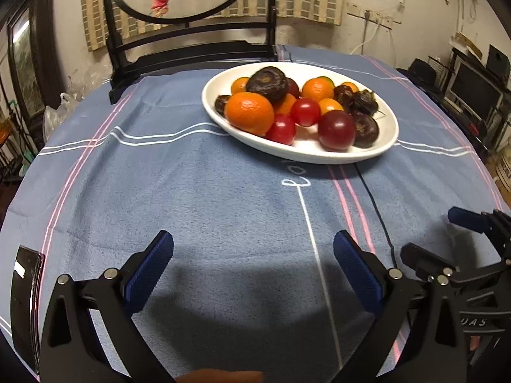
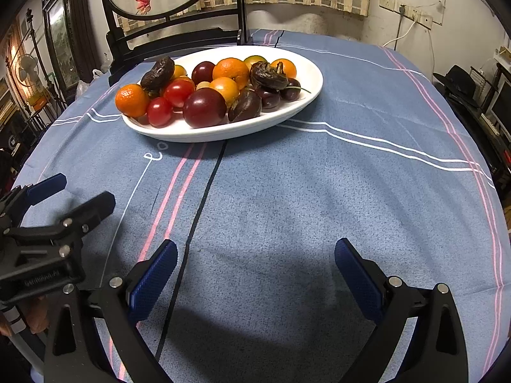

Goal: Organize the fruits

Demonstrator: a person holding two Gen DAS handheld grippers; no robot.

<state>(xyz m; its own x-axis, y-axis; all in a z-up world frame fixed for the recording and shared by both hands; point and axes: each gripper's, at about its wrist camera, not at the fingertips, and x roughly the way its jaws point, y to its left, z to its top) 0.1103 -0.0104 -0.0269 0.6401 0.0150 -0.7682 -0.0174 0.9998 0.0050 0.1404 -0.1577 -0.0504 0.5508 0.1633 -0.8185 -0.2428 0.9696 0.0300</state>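
Blue tablecloth (image 1: 191, 175); plate (image 1: 377, 153) heaped, perhaps tomatoes (image 1: 305, 111)

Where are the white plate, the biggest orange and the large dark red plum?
white plate (image 1: 388, 134), left wrist view, bare right rim.
biggest orange (image 1: 249, 113), left wrist view, peel centre.
large dark red plum (image 2: 204, 108), right wrist view, front skin.

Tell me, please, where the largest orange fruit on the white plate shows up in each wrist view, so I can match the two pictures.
Left wrist view: the largest orange fruit lies at the plate's near-left edge, a little above picture centre.
Right wrist view: the same fruit lies at the plate's far-left end, upper left of the picture.
Shared landmark: the white plate, with the white loop on the cloth just before it.
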